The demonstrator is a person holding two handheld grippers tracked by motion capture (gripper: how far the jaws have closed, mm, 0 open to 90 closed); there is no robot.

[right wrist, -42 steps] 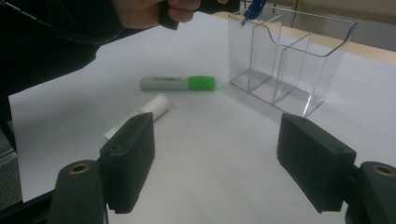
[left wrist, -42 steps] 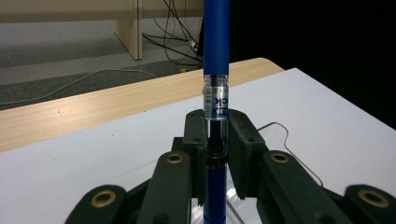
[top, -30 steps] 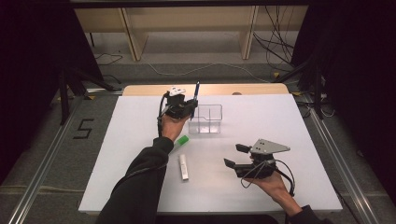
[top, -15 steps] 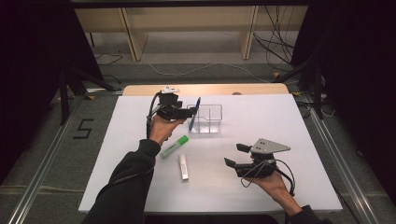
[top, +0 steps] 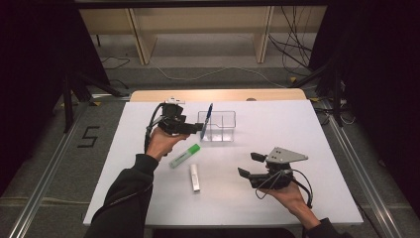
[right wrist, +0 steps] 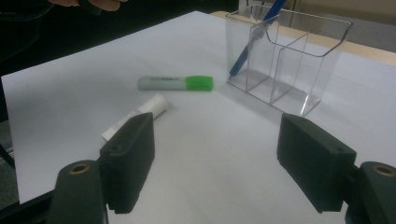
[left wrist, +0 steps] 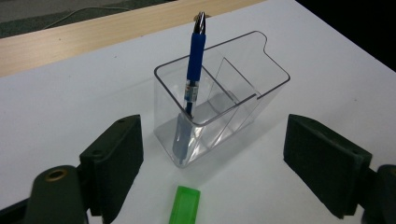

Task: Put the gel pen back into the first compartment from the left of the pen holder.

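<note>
A blue pen leans upright in the left compartment of a clear plastic holder. My left gripper hovers just left of the holder. Its jaws have just been opening and stand wide apart with nothing between them. A grey highlighter with a green cap lies on the white table in front of the left hand. A white tube lies nearer me. My right gripper rests at the front right, open and empty.
The holder's middle and right compartments hold nothing. The white tabletop ends in a wooden strip at the back. Cables and table legs lie on the floor beyond it.
The left gripper held the pen upright over the holder, then let go and drew back to the left. The pen now stands in the holder. The right gripper has stayed still.
</note>
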